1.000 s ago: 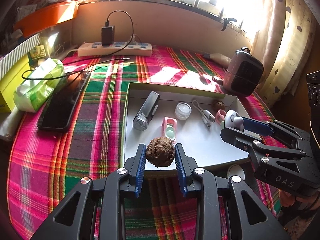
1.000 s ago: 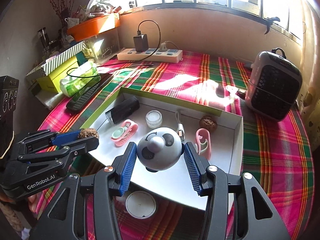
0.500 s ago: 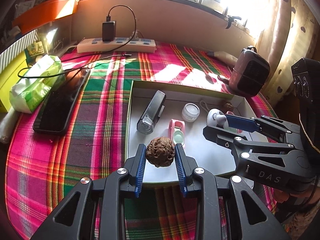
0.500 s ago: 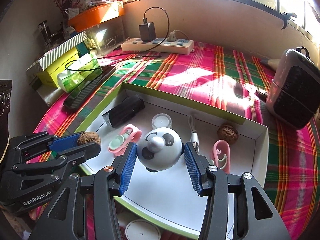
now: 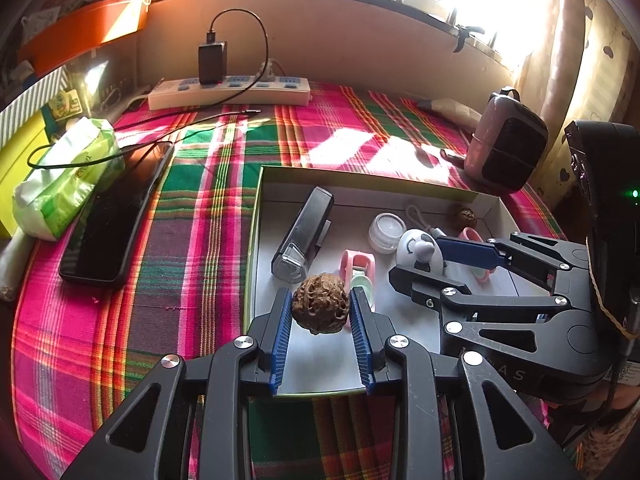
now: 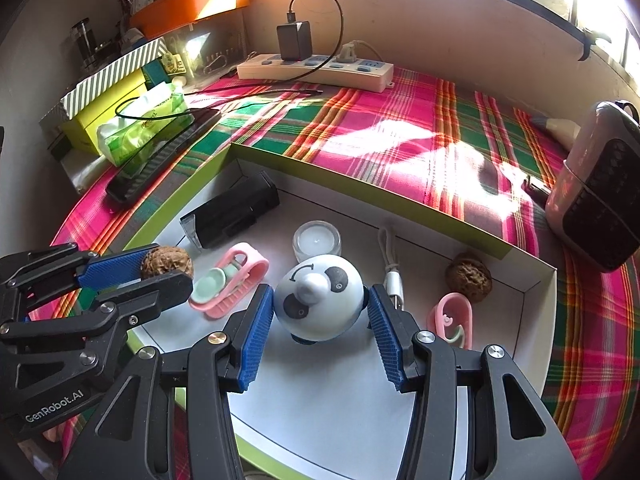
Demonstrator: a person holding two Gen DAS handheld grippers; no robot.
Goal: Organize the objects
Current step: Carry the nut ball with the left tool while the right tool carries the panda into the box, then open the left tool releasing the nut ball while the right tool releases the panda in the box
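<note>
A brown wrinkled walnut (image 5: 320, 309) and a round panda toy (image 6: 320, 298) are held above the white box (image 6: 538, 300).

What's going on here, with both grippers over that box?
A person is sorting small items into a shallow white box on a plaid tablecloth. The left gripper is shut on a walnut, held above the box's near edge. The right gripper is shut on a round panda-faced gadget over the box's middle. Already inside lie a second walnut, a small jar and a black case.
</note>
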